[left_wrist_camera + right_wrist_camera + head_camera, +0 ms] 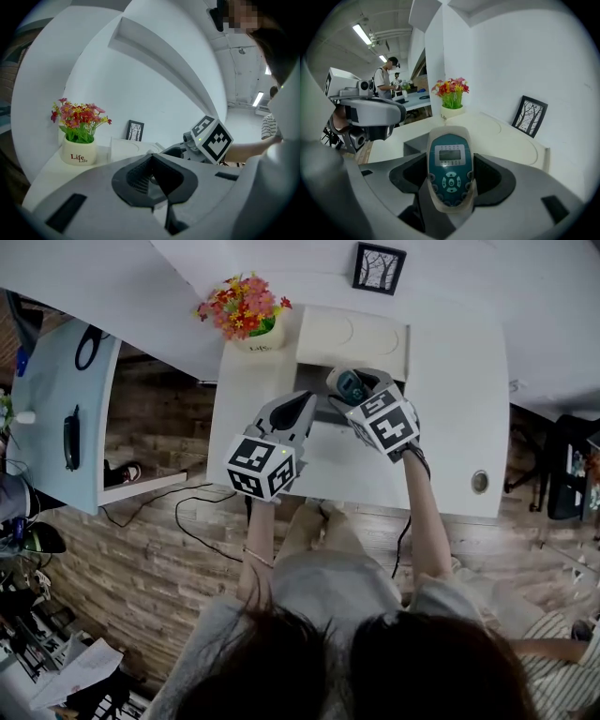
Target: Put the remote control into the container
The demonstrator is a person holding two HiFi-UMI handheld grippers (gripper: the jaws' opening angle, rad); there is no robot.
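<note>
Halfway there: the right claw (451,180) is clenched on the teal-faced remote control (450,154), its jaws pressing the cream casing from both sides, and carries it above the white worktop (450,446), buttons and small screen turned toward the gripper's camera. The remote is lifted and points toward the cream container (352,338) at the back of the worktop, near it but not yet inside. From above the container's top looks closed, with a darker opening showing at its near edge; whether that is where the remote goes cannot be told for certain. The left claw (151,161) is empty, its dark pads drawn together, and hovers just beside the right one, taking no visible part in the carry. A pot of red and yellow flowers (248,315) and a small framed picture (379,268) flank the container. By the look of things the pick-up is done; the placing and the release are left.
</note>
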